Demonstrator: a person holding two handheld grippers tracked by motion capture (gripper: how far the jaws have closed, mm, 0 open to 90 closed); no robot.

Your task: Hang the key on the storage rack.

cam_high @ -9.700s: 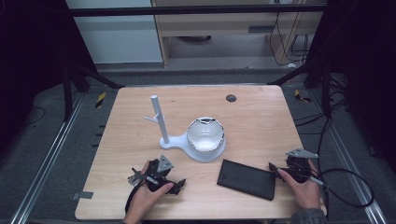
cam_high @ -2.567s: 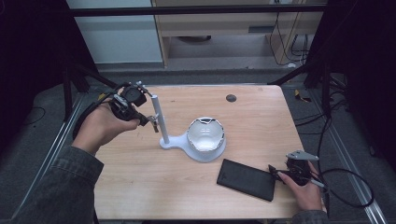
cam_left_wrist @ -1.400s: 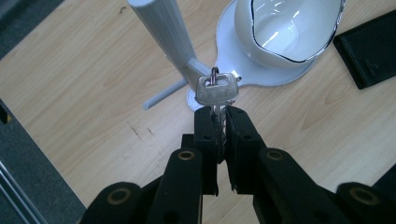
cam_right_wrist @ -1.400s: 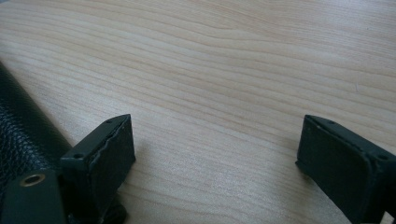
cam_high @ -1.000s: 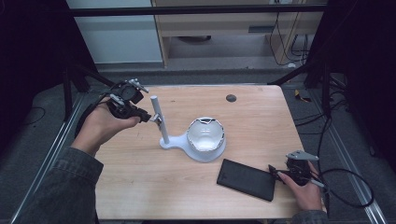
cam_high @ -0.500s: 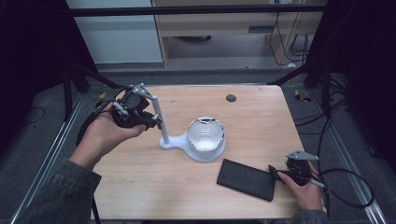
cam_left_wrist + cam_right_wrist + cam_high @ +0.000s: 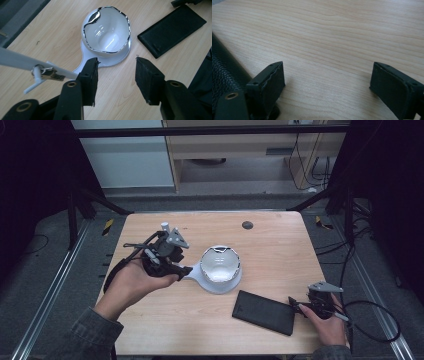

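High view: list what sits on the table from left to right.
left gripper → white bowl → black case → right gripper

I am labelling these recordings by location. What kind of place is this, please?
Probably a lab or workshop recording station: a wooden table inside a dark metal frame, loose cables on the floor, and cabinets behind.
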